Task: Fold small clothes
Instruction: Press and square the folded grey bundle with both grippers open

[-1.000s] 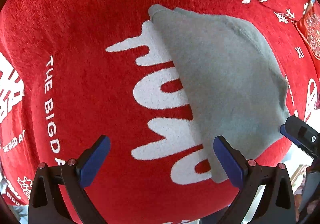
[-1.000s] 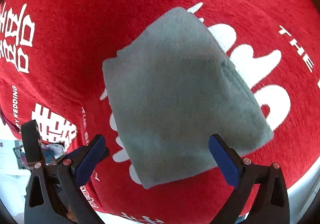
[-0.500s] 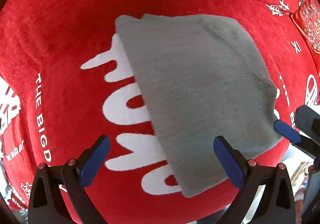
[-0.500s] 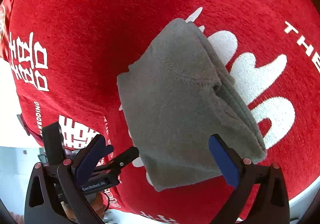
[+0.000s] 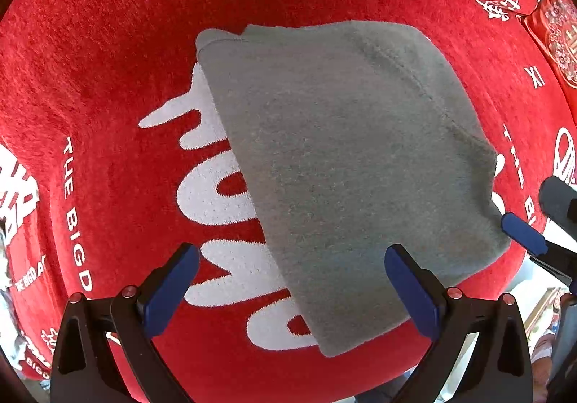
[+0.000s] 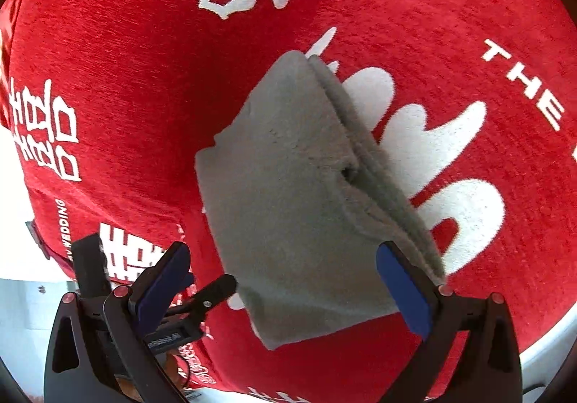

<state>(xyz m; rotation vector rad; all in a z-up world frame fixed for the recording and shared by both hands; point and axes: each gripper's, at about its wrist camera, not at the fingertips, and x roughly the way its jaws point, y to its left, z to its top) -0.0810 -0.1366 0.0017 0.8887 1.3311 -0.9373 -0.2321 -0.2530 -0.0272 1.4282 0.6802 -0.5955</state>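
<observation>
A small grey garment (image 5: pixel 346 165) lies folded into a thick stack on the red cloth with white lettering (image 5: pixel 108 53). In the right wrist view the grey garment (image 6: pixel 288 194) shows its layered edge along the right side. My left gripper (image 5: pixel 292 284) is open near the garment's near edge, its right finger over the grey fabric and its left over the white lettering. My right gripper (image 6: pixel 288 284) is open too, straddling the garment's near corner. Nothing is held in either. The right gripper's blue fingertip (image 5: pixel 523 233) shows at the right edge of the left wrist view.
The red cloth (image 6: pixel 126 42) covers the whole surface and drops off at its near edge. A red patterned item (image 5: pixel 562 42) lies at the far right. The left gripper's black body (image 6: pixel 173 309) shows low on the left in the right wrist view.
The left gripper's view has slid so the garment sits more centred and larger. The right gripper has swung round toward the garment's layered edge. Both stayed open.
</observation>
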